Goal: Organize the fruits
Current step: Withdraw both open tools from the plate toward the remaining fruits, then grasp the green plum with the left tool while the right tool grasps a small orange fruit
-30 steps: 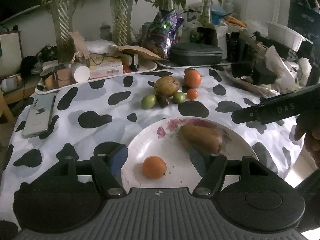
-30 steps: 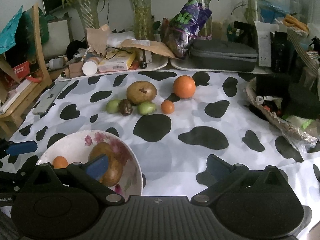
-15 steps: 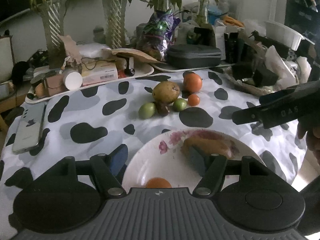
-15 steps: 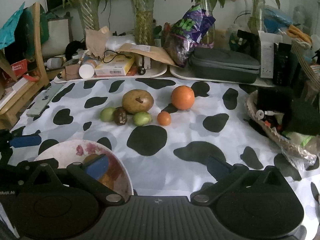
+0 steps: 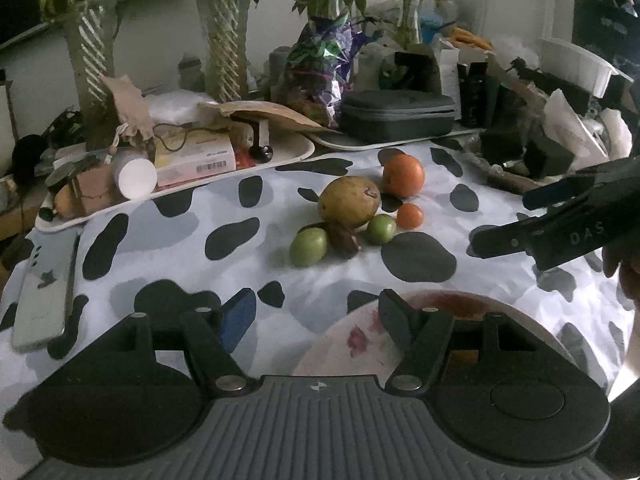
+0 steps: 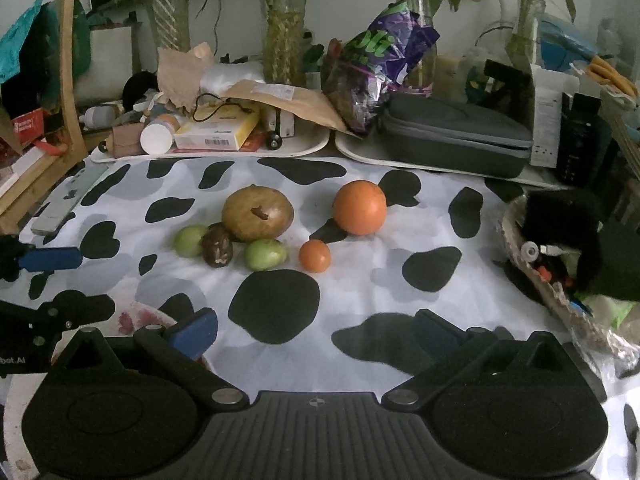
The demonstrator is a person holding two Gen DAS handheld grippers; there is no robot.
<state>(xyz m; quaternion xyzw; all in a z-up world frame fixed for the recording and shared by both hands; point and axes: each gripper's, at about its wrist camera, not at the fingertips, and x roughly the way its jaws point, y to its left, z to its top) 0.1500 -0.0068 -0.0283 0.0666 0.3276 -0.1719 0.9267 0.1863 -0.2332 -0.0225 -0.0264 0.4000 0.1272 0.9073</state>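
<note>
Standing nearest: left gripper (image 5: 316,312), fingers spread, empty, above the floral plate's (image 5: 360,344) far rim; right gripper (image 6: 312,330), likewise agape, holding nothing, over bare cow-print cloth (image 6: 400,276).

Mid-table, one cluster: two green fruits (image 6: 266,255), a dark shrivelled fruit (image 6: 217,245), small orange (image 6: 315,255), touching or just beside a brown pear-like fruit (image 6: 258,212); large orange (image 6: 360,207) slightly apart, right.

Risk: round fruit so tightly packed; a finger nudging one neighbour would likely send others rolling.

Change: a second ago both grippers hung over the plate, its fruit visible; they have since drawn back and that fruit is hidden.
</note>
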